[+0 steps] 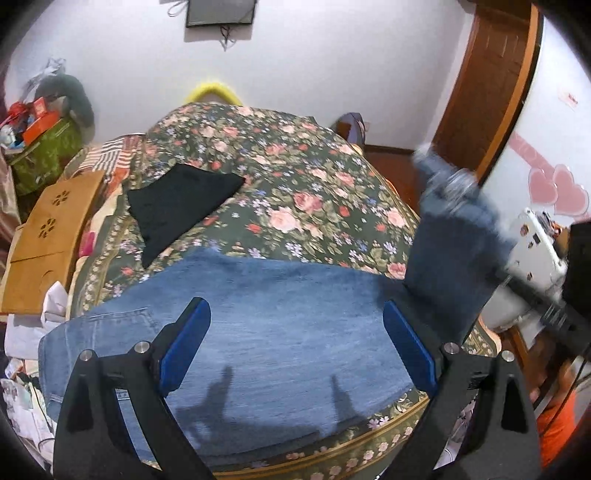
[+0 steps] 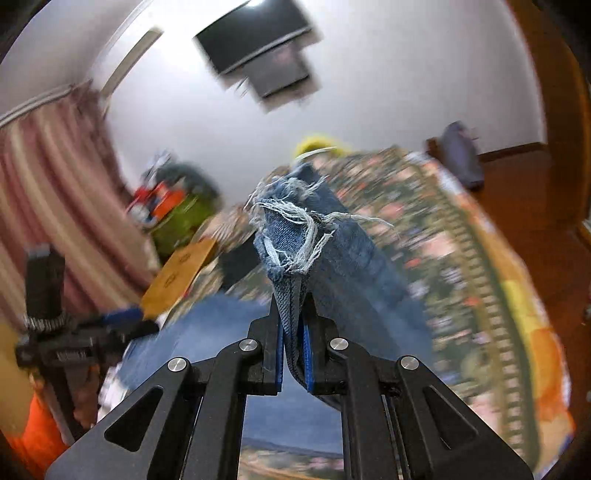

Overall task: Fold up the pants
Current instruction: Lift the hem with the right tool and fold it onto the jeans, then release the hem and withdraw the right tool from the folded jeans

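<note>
Blue jeans (image 1: pixel 266 332) lie spread across the near edge of a bed with a floral cover (image 1: pixel 295 177). My left gripper (image 1: pixel 295 332) hovers just above the jeans, open and empty, its blue pads wide apart. My right gripper (image 2: pixel 293 317) is shut on the frayed hem end of the jeans' legs (image 2: pixel 295 236) and holds it up in the air. In the left wrist view that lifted leg end (image 1: pixel 450 236) hangs at the right, with the right gripper (image 1: pixel 532 291) blurred behind it. The left gripper also shows in the right wrist view (image 2: pixel 122 321) at the left.
A black folded garment (image 1: pixel 177 206) lies on the bed behind the jeans. A wooden lap table (image 1: pixel 48 236) and clutter stand left of the bed. A wooden door (image 1: pixel 487 85) is at the right. A dark screen (image 1: pixel 221 13) hangs on the far wall.
</note>
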`<state>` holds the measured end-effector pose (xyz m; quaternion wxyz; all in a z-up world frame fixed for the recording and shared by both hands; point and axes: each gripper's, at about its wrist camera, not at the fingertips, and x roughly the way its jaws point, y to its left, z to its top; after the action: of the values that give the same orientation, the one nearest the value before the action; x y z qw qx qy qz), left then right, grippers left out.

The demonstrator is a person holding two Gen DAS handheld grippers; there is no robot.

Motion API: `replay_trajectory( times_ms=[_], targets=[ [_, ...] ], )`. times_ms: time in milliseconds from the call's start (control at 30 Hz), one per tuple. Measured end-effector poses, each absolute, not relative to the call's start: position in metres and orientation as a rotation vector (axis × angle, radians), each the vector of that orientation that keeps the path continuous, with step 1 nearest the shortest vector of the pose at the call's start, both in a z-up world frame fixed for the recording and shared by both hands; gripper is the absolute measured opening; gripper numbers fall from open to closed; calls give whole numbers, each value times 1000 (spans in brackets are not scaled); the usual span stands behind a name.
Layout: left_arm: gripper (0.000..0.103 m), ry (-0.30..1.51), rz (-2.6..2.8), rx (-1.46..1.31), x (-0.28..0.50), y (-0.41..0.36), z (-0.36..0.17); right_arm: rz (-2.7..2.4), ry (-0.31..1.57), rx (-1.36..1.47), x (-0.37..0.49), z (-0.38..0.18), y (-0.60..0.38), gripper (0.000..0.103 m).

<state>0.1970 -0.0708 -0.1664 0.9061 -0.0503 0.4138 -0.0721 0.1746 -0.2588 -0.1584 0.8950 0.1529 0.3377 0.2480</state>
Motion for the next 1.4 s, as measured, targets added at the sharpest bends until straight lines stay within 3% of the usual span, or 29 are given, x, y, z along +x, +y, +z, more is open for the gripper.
replay_trajectory(
  times_ms=[200, 333, 400, 567, 600, 733, 933, 1167, 1400],
  targets=[
    [95, 843, -119, -126, 192, -49, -164, 620, 862, 238, 183, -215, -193, 9],
    [95, 863, -120, -122, 193, -45, -169, 625, 980, 172, 186, -254, -169, 15],
    [95, 872, -128, -114, 194, -45, -173, 624, 979, 150, 184, -256, -165, 17],
    [95, 886, -153, -105, 206, -51, -179, 676, 954, 174, 180, -229, -182, 33],
    [92, 887, -163, -109, 208, -54, -180, 679, 942, 174, 175, -222, -183, 35],
    [59, 935, -248, -120, 223, -71, -188, 628, 874, 168, 179, -200, -206, 35],
    [48, 1005, -312, -24, 239, -119, -222, 477, 869, 141, 202, -203, -245, 35],
    [47, 1149, -320, 93, 243, -151, -288, 424, 1085, 174, 218, -283, -258, 35],
    [54, 1076, -298, 181, 214, -154, -287, 395, 1049, 137, 190, -275, -260, 44]
  ],
)
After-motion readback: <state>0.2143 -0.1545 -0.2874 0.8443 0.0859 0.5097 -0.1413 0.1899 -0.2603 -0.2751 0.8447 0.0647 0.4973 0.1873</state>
